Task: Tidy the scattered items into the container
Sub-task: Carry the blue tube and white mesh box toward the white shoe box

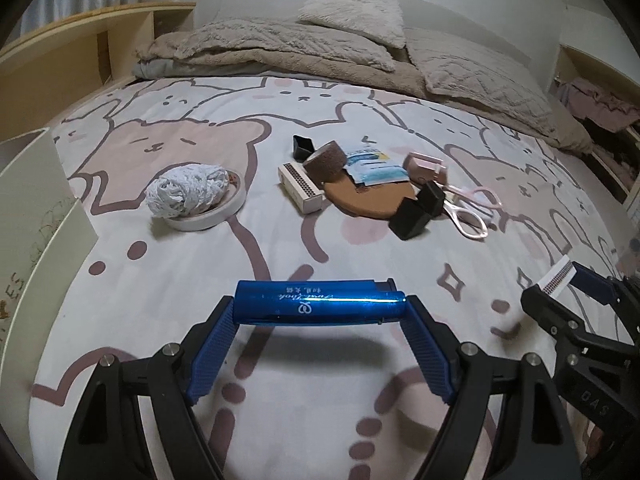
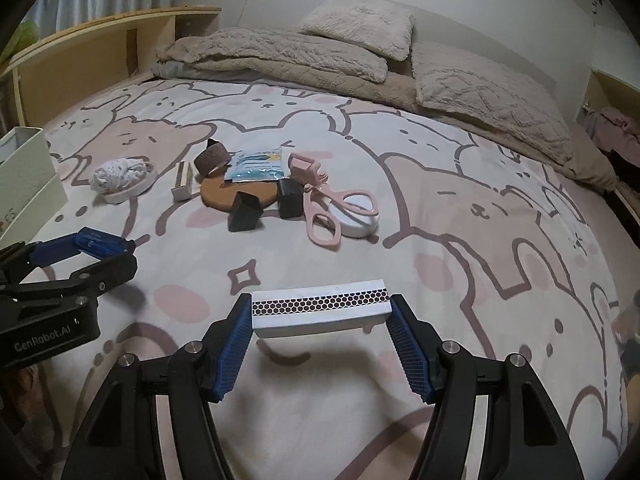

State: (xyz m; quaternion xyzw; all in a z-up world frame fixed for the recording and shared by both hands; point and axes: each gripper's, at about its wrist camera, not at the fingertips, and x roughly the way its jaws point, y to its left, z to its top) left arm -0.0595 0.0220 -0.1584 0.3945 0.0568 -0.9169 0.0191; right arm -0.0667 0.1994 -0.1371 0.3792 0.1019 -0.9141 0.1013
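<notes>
My left gripper [image 1: 320,312] is shut on a blue lighter [image 1: 320,304], held crosswise above the bed sheet; it also shows at the left of the right wrist view [image 2: 100,246]. My right gripper [image 2: 320,316] is shut on a white matchbox [image 2: 320,312], also seen at the right edge of the left wrist view [image 1: 554,282]. The cream container [image 1: 28,208] stands at the far left. Scattered ahead lie a white yarn ball [image 1: 186,192] on a tape roll, a second matchbox [image 1: 300,188], a brown tape roll [image 1: 325,162], a blue packet [image 1: 374,166], black caps [image 1: 412,216] and pink scissors [image 2: 332,216].
A brown cork coaster [image 1: 368,200] lies under the pile, and a white round case [image 2: 360,220] lies under the scissors. Beige blankets and pillows [image 1: 352,40] fill the far end of the bed. A wooden headboard shelf [image 1: 80,52] is at the back left.
</notes>
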